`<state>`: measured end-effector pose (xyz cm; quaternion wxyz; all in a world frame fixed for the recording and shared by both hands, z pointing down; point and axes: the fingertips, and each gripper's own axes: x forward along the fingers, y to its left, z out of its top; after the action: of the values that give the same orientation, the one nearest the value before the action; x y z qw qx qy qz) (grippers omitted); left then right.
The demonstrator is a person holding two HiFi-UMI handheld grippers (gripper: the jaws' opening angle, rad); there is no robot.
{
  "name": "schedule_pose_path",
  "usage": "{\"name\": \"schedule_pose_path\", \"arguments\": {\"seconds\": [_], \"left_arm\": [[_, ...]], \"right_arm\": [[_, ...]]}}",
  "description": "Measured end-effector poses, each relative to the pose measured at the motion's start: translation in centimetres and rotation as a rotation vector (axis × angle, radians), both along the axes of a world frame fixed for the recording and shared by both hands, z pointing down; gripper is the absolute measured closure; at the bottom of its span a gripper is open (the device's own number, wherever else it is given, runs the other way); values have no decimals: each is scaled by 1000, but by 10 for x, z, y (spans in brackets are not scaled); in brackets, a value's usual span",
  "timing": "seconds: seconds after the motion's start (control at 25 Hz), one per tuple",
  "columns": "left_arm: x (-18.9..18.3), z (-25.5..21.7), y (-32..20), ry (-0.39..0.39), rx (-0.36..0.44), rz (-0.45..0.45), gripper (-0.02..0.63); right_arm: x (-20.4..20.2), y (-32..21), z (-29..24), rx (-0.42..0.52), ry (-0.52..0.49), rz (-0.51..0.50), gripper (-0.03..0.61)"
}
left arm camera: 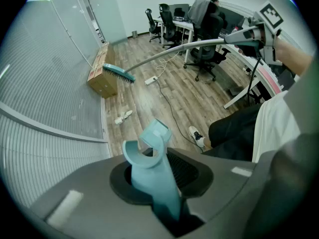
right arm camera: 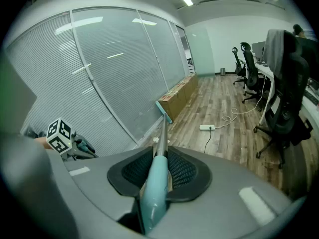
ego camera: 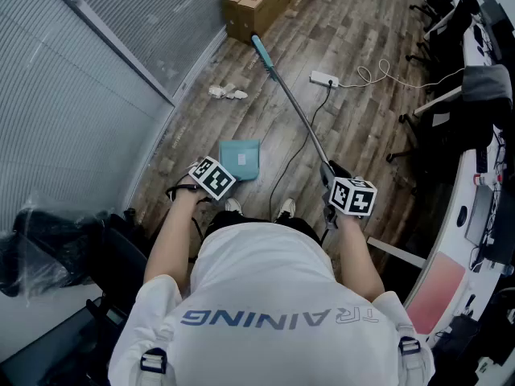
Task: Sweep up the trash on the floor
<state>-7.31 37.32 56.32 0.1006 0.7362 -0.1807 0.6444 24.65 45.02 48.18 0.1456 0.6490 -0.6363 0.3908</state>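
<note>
You are clamping the left gripper [left arm camera: 158, 185] jaws on the dustpan [ego camera: 240, 161] handle and the right gripper [right arm camera: 156, 176] jaws on the broom [ego camera: 294, 103], with the trash [ego camera: 228, 92] lying unswept on the floor [ego camera: 241, 123].

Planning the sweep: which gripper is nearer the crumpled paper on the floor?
Left. The left gripper, holding the dustpan, is on the near side of the paper; the right gripper, holding the broom, is farther off to the right.
</note>
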Motion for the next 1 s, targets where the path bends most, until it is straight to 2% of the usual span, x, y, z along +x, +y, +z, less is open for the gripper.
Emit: {"name": "schedule_pose_path", "arguments": {"seconds": [0.68,1.0], "left_arm": [[-20,1,-12,8,7,-14,522],[-55,4,-25,24,5,-14,522]], "right_arm": [[-18,-7,1,-7,10,6,470],[-50,-25,0,-19,24,26,470]]}}
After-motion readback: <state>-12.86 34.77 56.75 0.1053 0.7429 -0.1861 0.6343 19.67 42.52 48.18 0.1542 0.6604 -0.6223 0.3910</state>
